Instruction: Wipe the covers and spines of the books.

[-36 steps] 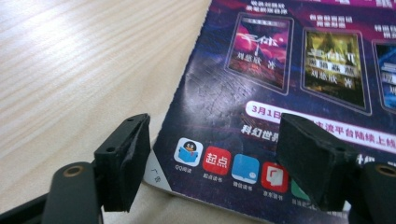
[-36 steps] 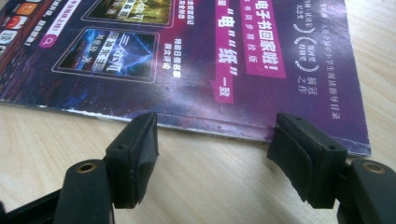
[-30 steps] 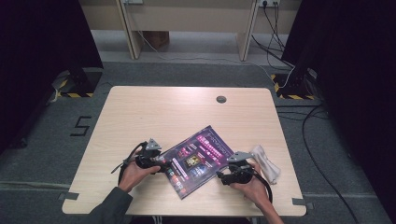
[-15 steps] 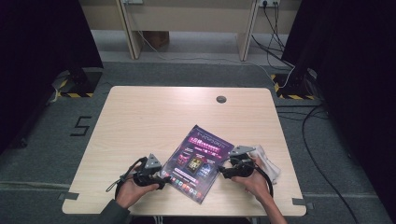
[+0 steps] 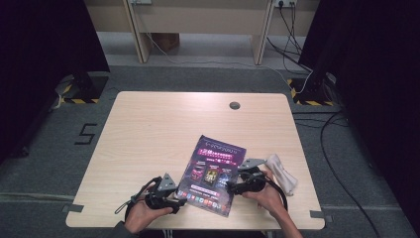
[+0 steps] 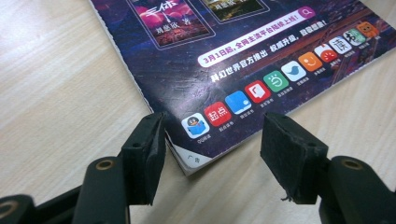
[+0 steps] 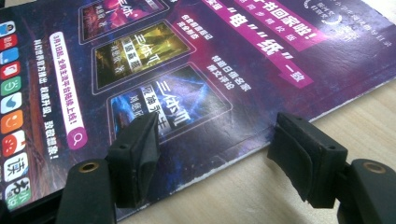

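Worktop (image 5: 148, 129) carrying a magazine (image 5: 212, 173), flat near the front edge for corner access. Left tongs (image 6: 212, 140) have just been closing and stand open astride its near corner; right tongs (image 7: 215, 154), open, straddle its side edge.

1 magazine (image 5: 213, 173), 1 cloth (image 5: 282, 172), 1 table (image 5: 163, 129), 2 grippers.

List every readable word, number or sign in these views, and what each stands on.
"5": marked on the floor left of the table.
"3月1日起": white banner on the magazine cover.
"起点": red app icon near its corner.
"读": white icon in that row.
"三体": book covers pictured on it.
Other cover print: too small or blurred.
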Demonstrator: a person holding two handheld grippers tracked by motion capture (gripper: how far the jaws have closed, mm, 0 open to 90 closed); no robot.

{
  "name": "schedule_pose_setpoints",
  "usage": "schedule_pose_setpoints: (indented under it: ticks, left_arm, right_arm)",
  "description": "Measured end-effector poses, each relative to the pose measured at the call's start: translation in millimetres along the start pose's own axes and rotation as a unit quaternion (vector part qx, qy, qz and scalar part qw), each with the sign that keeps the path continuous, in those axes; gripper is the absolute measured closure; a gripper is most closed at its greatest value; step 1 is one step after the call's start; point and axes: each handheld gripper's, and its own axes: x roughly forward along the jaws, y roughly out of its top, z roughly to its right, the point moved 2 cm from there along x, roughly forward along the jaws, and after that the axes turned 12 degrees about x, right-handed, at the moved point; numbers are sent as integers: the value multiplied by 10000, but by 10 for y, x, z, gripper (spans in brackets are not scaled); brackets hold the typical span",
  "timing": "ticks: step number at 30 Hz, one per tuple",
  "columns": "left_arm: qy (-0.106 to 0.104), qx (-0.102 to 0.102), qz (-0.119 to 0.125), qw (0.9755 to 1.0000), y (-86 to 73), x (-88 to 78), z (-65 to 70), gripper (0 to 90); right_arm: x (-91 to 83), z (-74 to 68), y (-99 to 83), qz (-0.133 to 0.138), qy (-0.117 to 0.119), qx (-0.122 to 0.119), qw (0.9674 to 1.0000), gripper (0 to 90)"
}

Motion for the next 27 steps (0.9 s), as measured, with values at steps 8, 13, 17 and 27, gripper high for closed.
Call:
schedule_pose_setpoints:
  ticks: [8, 13, 17, 27]
  left_arm:
    - [-152, 151, -21, 9998, 53, 71, 106, 413]
    - [-174, 145, 37, 9997, 66, 79, 150, 413]
    - [-178, 180, 61, 9997, 78, 80, 176, 404]
    - [-66, -21, 278, 9996, 57, 24, 105, 322]
  right_arm:
    - [56, 99, 95, 67, -182, 131, 9997, 321]
    - [102, 136, 168, 66, -234, 167, 9996, 319]
    - [109, 139, 171, 112, -266, 186, 9994, 324]
    - [-108, 194, 169, 426, -270, 358, 9981, 303]
